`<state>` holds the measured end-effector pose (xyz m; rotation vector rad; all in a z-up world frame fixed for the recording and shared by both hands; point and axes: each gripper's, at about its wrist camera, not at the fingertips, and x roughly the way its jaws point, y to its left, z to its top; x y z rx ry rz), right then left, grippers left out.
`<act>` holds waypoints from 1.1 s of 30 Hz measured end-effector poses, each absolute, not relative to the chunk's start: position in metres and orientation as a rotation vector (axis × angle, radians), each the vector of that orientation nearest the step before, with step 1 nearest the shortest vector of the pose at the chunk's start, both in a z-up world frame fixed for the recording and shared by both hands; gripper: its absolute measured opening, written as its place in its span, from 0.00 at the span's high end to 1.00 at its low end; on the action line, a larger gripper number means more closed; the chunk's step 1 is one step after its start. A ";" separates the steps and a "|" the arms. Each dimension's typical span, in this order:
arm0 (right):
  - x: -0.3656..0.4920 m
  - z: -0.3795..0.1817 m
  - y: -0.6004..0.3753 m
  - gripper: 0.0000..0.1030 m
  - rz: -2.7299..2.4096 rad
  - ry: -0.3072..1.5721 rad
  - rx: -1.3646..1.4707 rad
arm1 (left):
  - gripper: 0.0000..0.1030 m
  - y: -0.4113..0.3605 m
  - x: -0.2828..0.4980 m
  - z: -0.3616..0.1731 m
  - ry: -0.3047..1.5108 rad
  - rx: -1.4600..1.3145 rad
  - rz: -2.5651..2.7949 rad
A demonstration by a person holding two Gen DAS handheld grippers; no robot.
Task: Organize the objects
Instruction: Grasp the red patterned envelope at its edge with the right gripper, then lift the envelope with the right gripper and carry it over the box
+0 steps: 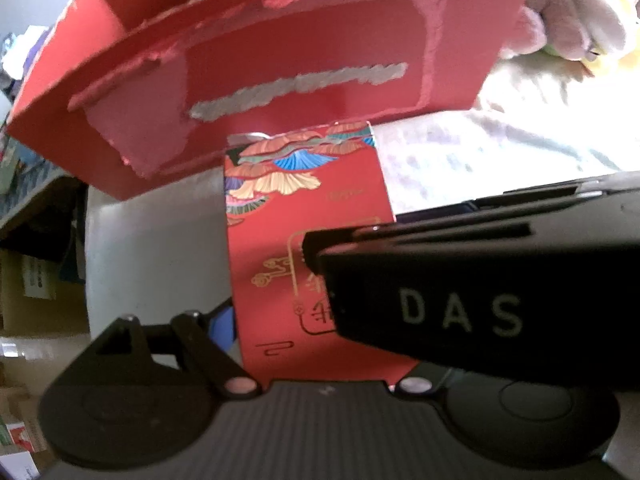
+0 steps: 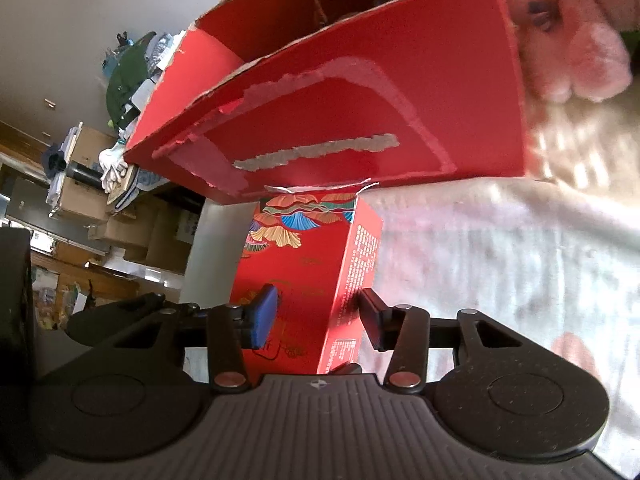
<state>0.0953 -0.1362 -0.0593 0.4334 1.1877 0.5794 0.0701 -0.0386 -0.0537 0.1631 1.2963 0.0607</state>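
Note:
A small red box [image 1: 308, 216] printed with coloured fans and gold marks stands upright in front of a large red cardboard box [image 1: 260, 60]. The big box is open at the top, and its front has torn patches. My left gripper [image 1: 312, 312] spans the small box's width. Its blue left pad [image 1: 224, 320] touches the box's left edge, and its right finger is hidden behind my other gripper's black body [image 1: 460, 312]. In the right wrist view my right gripper [image 2: 318, 316] clamps the small red box [image 2: 304, 264] across its thickness, just below the large box [image 2: 360, 100].
A pink plush toy [image 2: 572, 52] lies at the upper right beside the large box, on pale patterned bedding [image 2: 500, 260]. Stacked cardboard cartons [image 2: 132, 232] and clutter fill the room at the left. A pale grey surface [image 1: 152, 248] shows left of the small box.

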 end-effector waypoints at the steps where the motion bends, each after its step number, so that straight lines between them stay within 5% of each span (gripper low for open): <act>1: 0.095 -0.059 -0.138 0.53 0.576 1.196 0.432 | 0.18 -0.042 0.070 -0.053 1.298 0.161 0.058; 20: 0.067 -0.033 -0.218 0.53 0.484 1.155 0.436 | 0.19 -0.139 0.059 -0.037 1.248 0.260 -0.099; 33: 0.050 0.022 -0.258 0.53 0.381 0.947 0.428 | 0.19 -0.206 0.057 0.008 1.076 0.370 -0.229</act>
